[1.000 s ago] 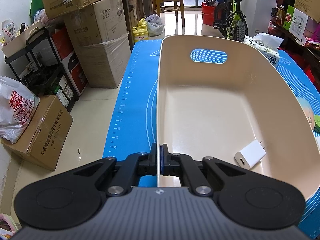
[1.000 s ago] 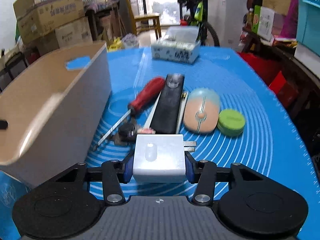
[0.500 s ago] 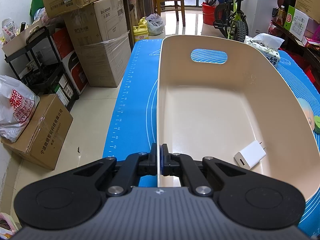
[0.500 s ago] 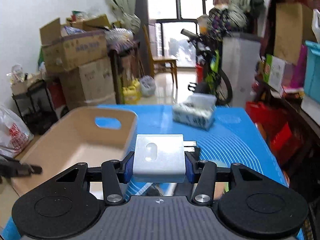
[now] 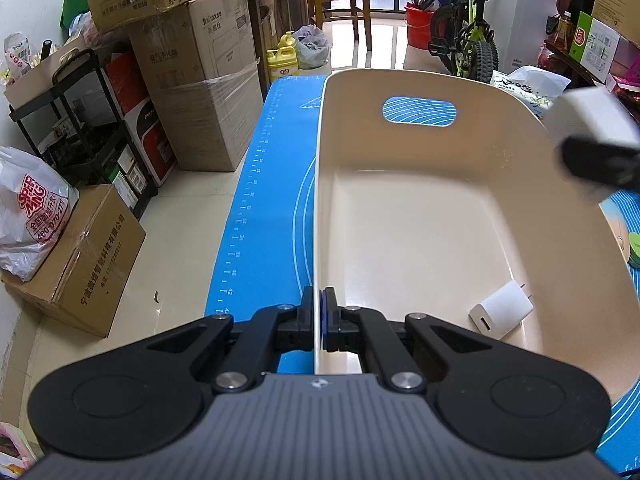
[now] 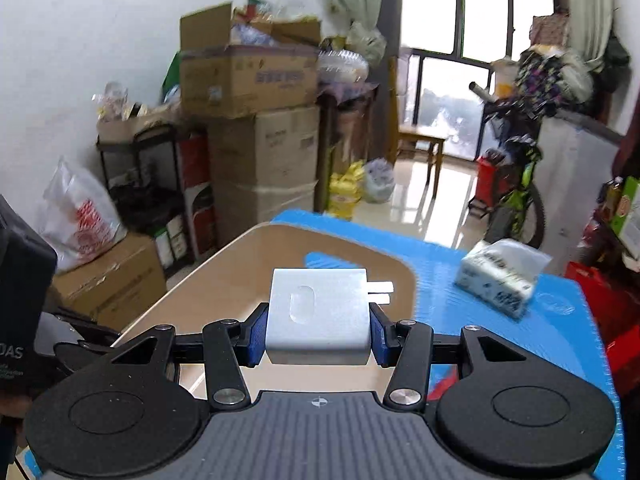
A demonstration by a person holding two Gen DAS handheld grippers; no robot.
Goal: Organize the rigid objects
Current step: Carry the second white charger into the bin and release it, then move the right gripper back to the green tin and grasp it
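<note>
My left gripper (image 5: 319, 322) is clenched on the near rim of the beige oval plastic bin (image 5: 400, 92), one pad on each side of the thin wall, low centre of the left wrist view. The bin sits on the blue silicone mat with white ruler marks (image 5: 256, 216); its far wall has a handle cutout with mat showing through.

My right gripper (image 6: 318, 330) is grasping a white square wall charger with two metal prongs (image 6: 318, 316), blue pads pressing its two sides, prongs pointing to the right of the frame. It hangs over the bin, centre of the right wrist view. In the left view the same charger shows blurred at the right edge, above the bin's right rim.

Inside the bin: a second white wall charger (image 5: 502, 314) lying on the floor at the lower right, close to the wall.

Around:
- white tissue pack with dark print (image 6: 500, 282) on the mat, right of the bin, well apart from it
- stacked brown cardboard boxes (image 5: 200, 80) and a black metal shelf rack (image 5: 76, 128) on the left
- white plastic bag with red print (image 5: 32, 216) on a low box, far left
- green-and-black bicycle (image 5: 468, 44) and a wooden chair (image 5: 340, 0) at the top
- green round object (image 5: 634, 242), cropped at the right edge past the bin rim

Nothing stands between the held charger and the bin's open top.
</note>
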